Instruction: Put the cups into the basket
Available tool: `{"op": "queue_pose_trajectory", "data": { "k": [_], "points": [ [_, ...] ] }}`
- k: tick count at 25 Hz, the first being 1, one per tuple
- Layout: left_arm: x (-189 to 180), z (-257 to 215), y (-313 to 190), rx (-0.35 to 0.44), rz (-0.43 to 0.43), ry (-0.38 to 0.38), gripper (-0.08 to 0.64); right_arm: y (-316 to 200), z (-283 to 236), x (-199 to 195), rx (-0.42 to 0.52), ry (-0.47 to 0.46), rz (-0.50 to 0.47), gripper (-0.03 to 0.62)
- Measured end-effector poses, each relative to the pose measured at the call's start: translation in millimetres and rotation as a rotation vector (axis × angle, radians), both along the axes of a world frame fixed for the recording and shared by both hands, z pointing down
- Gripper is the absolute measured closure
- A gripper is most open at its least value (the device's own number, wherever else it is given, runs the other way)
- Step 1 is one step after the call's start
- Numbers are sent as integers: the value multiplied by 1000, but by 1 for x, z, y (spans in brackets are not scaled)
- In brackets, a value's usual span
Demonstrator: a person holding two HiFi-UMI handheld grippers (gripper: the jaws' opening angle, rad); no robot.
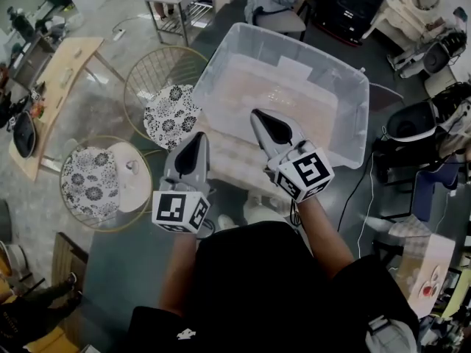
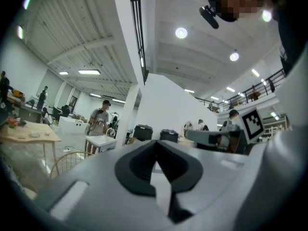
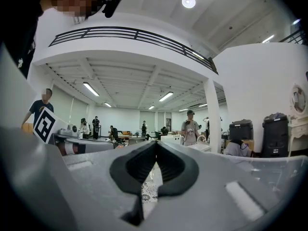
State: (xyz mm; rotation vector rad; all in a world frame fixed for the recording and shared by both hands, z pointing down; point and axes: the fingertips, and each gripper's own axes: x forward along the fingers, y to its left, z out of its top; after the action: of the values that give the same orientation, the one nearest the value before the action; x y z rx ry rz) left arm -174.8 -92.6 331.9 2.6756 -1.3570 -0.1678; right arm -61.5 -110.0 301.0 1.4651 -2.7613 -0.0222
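Two grippers are held out level in front of the person, and neither has hold of anything.

Far left, a wooden table (image 1: 62, 68) stands at about ten o'clock from the person. Next come two round gold baskets on the floor. The nearer wire basket (image 1: 103, 139) is at nine o'clock from the left gripper (image 1: 198, 135). The farther wire basket (image 1: 158, 68) is at eleven o'clock from it.

In the nearer one a floral disc (image 1: 90, 182) lies at the nine o'clock side, with a white round thing (image 1: 131, 186) just beside it at three o'clock. Whether that white thing is a cup I cannot tell. A second floral disc (image 1: 171, 116) sits at the six o'clock side of the farther basket.

The left gripper has its jaws pressed together, the dark pads meeting in one seam with nothing between them. Its tip is just beside the near left corner of a big clear tub (image 1: 316, 101), which sits at twelve o'clock from the person.

The right gripper (image 1: 257, 113) is likewise closed tight on nothing. From above, its tip shows over the tub's near part. The two grippers are near each other but apart, each with its marker cube towards the person's black top (image 1: 265, 271).
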Motion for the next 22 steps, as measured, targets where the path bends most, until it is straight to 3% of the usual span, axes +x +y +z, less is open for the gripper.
{"op": "queue_pose_trajectory", "data": {
  "k": [10, 15, 22],
  "points": [
    [28, 27, -32, -26, 15, -47, 555, -43, 13, 14, -38, -15, -56, 592],
    [31, 64, -48, -116, -7, -83, 555, -64, 23, 20, -64, -29, -100, 592],
    [44, 135, -57, -275, 40, -190, 525, -85, 48, 23, -121, -39, -157, 592]
  ]
}}
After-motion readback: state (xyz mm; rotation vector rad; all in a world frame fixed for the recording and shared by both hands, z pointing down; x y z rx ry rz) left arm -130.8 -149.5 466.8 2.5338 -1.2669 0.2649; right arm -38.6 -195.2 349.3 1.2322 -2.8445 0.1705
